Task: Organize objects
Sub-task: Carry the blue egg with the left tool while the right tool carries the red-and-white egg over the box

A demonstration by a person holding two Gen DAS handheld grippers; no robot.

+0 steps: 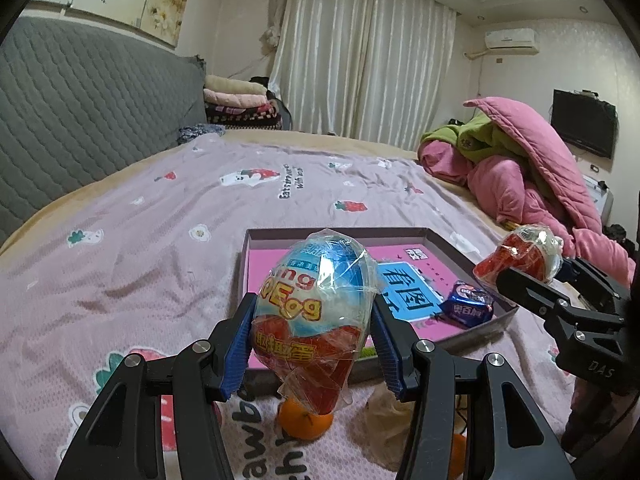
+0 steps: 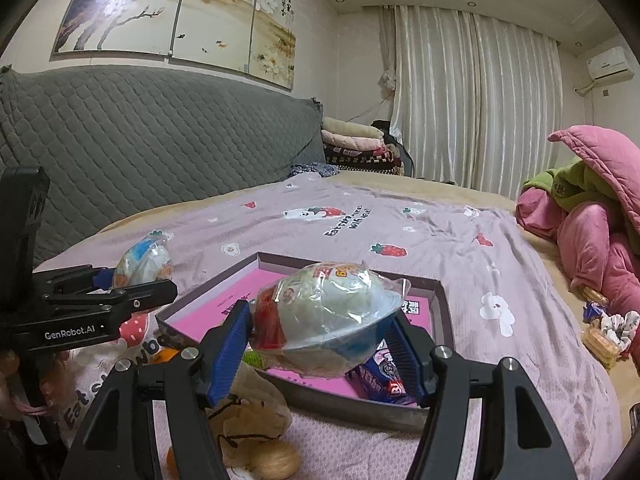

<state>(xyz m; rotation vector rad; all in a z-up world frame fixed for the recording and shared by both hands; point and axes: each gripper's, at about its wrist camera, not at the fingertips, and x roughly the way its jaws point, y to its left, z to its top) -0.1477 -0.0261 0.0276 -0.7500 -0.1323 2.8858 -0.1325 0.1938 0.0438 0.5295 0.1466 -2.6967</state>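
My left gripper [image 1: 313,300] is shut on a plastic-wrapped toy egg [image 1: 320,276], blue and white on top and red below, held upright just in front of the shallow tray [image 1: 472,248]. The tray has a pink printed sheet inside and a blue snack packet [image 1: 468,304] in its right part. My right gripper [image 2: 320,312] is shut on a second wrapped egg [image 2: 340,300], lying sideways over the tray's near edge [image 2: 360,408]. Each gripper shows in the other's view: the right one [image 1: 532,272] with its egg [image 1: 524,248], the left one [image 2: 136,280] with its egg [image 2: 144,264].
The tray lies on a bed with a pink strawberry-print sheet [image 1: 160,240]. An orange [image 1: 306,420] sits below the left egg, with another orange [image 1: 458,452] and a crumpled bag [image 2: 256,404] nearby. A pink and green quilt pile [image 2: 592,232] and loose snacks [image 2: 604,332] are at the right.
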